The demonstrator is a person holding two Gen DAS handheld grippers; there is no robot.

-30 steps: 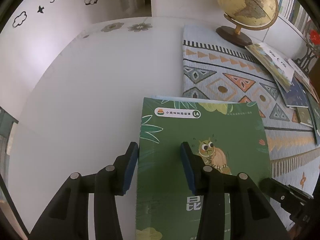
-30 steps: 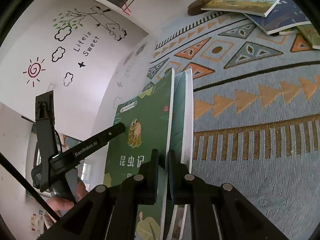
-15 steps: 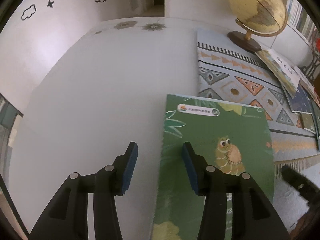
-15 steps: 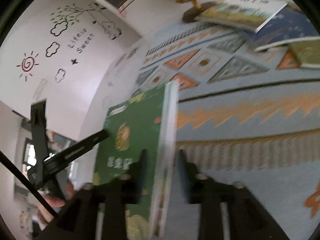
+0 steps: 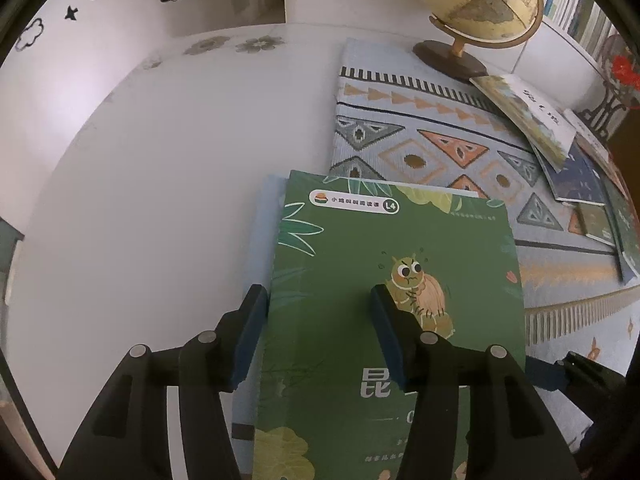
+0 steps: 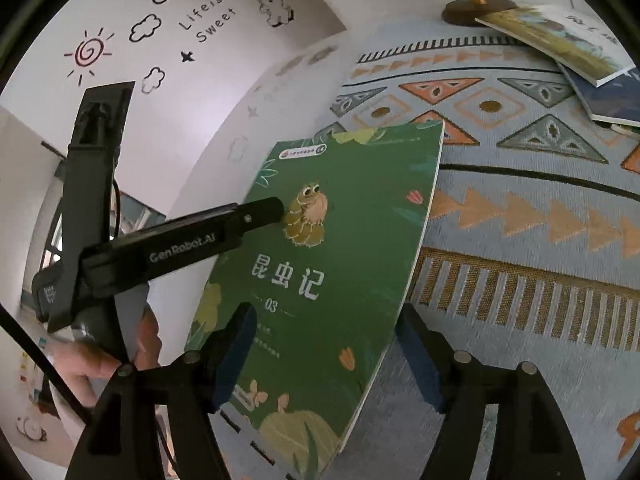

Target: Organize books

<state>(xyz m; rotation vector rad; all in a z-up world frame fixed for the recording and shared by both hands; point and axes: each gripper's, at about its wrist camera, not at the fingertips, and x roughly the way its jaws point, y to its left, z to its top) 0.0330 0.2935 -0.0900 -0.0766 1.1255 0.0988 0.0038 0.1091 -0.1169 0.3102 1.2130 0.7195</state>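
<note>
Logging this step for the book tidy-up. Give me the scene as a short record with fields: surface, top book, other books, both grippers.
surface: white floor with a patterned rug
top book: green insect book, flat on a pale book
other books: loose pile by the globe
left gripper: opening, astride the green book's left edge
right gripper: opening, book between the pads, not pressed

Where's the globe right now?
The globe stands at the rug's far corner, top right in the left wrist view, its base touching a slanted picture book.
</note>
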